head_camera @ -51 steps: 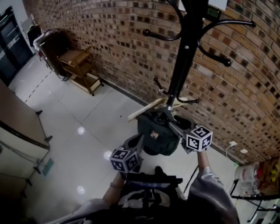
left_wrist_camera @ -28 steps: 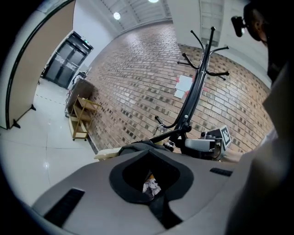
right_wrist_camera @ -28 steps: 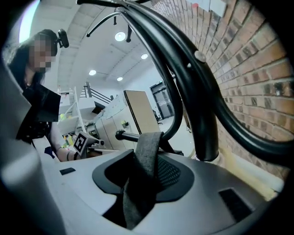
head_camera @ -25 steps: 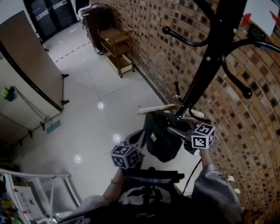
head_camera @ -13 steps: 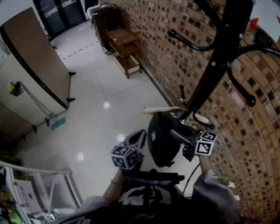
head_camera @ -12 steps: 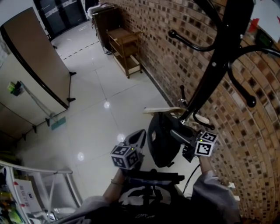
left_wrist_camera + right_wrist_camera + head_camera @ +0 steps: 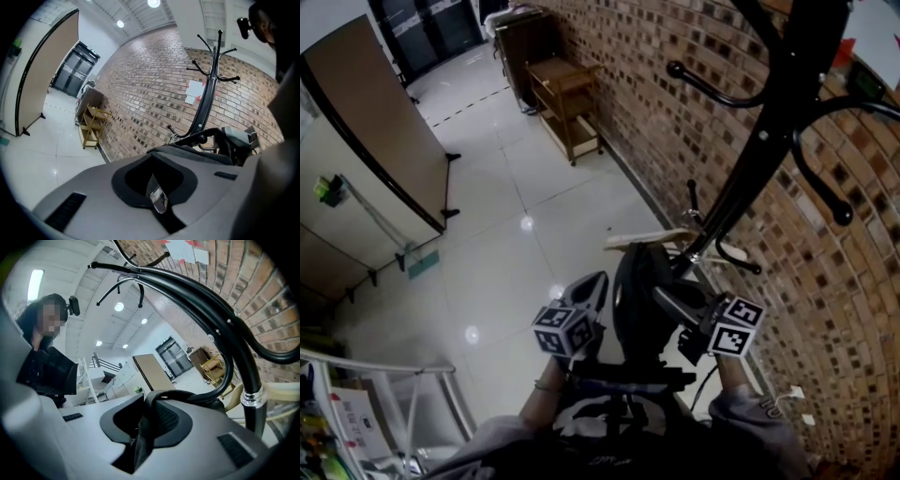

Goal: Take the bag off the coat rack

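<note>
As its jaws close, the right gripper (image 7: 143,427) has the bag strap (image 7: 179,393) between them.

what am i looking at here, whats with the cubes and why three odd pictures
There is no robot here. A person holds a two-jaw gripper in each hand, and the patterned cubes are part of those grippers. The wide picture comes from a camera on the person's head, looking down. The two round ones come from cameras riding on each gripper, looking along its jaws.

There is no table. A dark bag hangs on a black coat rack by a brick wall, next to a wooden hanger. The jaws of the right gripper are closing with the bag's strap between them. The left gripper is beside the bag, jaws together, not on it.
</note>
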`<state>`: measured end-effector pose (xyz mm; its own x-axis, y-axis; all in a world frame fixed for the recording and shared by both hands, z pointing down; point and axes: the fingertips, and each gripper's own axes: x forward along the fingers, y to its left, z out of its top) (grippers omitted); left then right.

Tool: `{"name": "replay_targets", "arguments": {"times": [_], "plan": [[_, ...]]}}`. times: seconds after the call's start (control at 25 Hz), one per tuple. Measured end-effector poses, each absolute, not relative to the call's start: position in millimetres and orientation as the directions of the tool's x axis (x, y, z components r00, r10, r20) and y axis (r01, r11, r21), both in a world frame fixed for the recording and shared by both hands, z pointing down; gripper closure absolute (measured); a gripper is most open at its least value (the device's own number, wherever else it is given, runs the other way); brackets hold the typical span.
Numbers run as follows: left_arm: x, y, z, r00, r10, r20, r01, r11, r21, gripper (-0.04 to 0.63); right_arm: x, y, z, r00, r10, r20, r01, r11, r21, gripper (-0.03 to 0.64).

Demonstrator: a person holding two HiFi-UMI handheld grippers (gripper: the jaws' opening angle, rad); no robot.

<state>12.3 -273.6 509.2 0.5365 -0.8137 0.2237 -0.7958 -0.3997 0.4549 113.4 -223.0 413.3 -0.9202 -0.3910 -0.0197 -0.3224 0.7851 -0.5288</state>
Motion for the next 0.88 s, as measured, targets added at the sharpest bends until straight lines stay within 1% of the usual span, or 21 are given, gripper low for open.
{"name": "replay_targets", "arguments": {"times": [0.12,0.28,0.48,0.64,0.88], "plan": [[7.1,-274.0,508.1,0.539,-0.813,0.219,-0.793,-0.403,0.456,0.588,104.2,-219.6,409.7,-0.908,-0.419,-0.011,-0.352,0.778,-0.520,0.569],[-1.5,-272.9,508.2,0.547,-0.809,0.217,-0.789,-0.410,0.457,0.588,89.7,-216.4,403.0,-0.887,-0.461,-0.038,-0.369,0.754,-0.543,0.569],[-19.5,-272.1,508.4,0.544,-0.811,0.215,-0.788,-0.407,0.462,0.588,55.4,-211.9,401.7,-0.877,-0.477,-0.048,-0.373,0.743,-0.556,0.574],[-37.6,-272.0,507.8,0.545,-0.814,0.202,-0.783,-0.407,0.470,0.588,40.7,-212.2,414.2,-0.849,-0.528,-0.037,-0.407,0.696,-0.591,0.574],[-59.4,-267.9,509.3,0.559,-0.800,0.217,-0.779,-0.418,0.467,0.588,26.4,-209.1,431.2,-0.797,-0.603,-0.030,-0.442,0.617,-0.651,0.574]]}}
